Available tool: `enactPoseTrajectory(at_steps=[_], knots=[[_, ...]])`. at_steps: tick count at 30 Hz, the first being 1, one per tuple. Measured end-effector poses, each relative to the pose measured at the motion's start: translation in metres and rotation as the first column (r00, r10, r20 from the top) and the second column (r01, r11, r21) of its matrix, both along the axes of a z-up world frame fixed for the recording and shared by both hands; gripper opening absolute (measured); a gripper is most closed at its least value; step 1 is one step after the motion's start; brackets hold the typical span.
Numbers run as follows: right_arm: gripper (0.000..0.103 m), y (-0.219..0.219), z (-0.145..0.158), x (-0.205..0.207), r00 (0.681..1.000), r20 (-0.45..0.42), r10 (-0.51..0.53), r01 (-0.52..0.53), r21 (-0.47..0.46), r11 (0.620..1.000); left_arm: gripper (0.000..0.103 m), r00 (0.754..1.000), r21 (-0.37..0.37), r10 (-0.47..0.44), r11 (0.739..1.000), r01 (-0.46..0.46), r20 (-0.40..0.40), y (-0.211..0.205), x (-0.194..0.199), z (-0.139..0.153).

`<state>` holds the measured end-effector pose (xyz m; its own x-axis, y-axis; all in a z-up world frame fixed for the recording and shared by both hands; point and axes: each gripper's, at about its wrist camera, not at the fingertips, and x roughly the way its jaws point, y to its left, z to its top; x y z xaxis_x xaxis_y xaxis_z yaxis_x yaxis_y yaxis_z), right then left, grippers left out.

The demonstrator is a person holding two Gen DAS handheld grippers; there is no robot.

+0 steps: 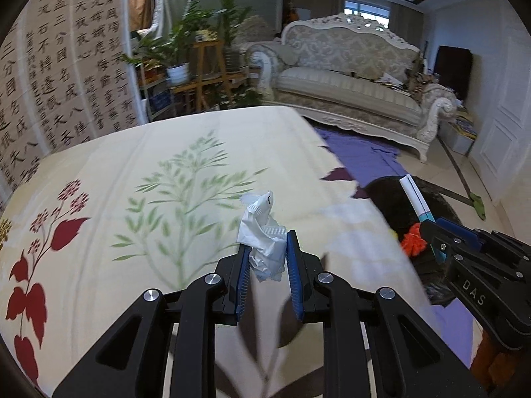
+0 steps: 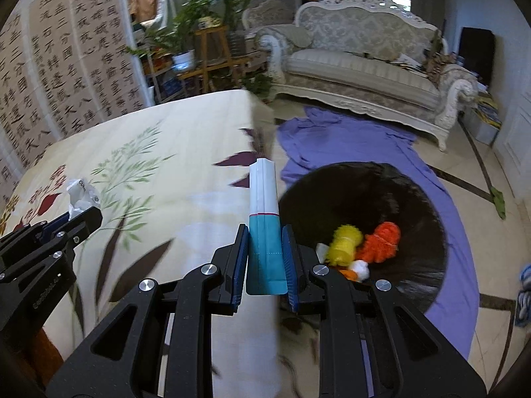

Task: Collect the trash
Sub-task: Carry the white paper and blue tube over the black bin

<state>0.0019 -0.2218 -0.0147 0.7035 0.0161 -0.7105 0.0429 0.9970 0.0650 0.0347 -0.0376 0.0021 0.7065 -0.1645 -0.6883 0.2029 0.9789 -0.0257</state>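
My left gripper (image 1: 266, 252) is shut on a crumpled white wrapper (image 1: 264, 232), held above the floral tablecloth (image 1: 149, 199). My right gripper (image 2: 265, 248) is shut on a folded white and teal packet (image 2: 264, 205) that sticks up between its blue pads. In the right wrist view the left gripper (image 2: 76, 212) shows at the left edge with the white wrapper (image 2: 81, 194). In the left wrist view the right gripper (image 1: 431, 232) shows at the right edge with the packet (image 1: 413, 195). A black bin (image 2: 365, 192) stands on the floor right of the table, with yellow and orange fuzzy scraps (image 2: 365, 242) inside.
A purple cloth (image 2: 348, 136) lies on the tiled floor under the bin. An ornate sofa (image 2: 365, 59) stands at the back, with potted plants on wooden stands (image 2: 205, 39) to its left. A calligraphy screen (image 2: 66, 66) runs along the left side.
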Motion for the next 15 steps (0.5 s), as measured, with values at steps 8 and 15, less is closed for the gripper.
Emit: enactPoseTrajectory(at_steps=[8,15], knots=[[0.020,-0.051,-0.004,-0.005,0.991,0.001,-0.131,0.131,-0.009,0.991,0.022,0.995,-0.005,-0.096,0.995,0.096,0.010,-0.046,0.007,0.000],[0.020,-0.086,-0.010,-0.003,0.979,0.002,-0.205,0.205,-0.008,0.979,0.022,0.985,0.022,-0.175,0.984,0.175,0.009,-0.089,0.015,-0.009]])
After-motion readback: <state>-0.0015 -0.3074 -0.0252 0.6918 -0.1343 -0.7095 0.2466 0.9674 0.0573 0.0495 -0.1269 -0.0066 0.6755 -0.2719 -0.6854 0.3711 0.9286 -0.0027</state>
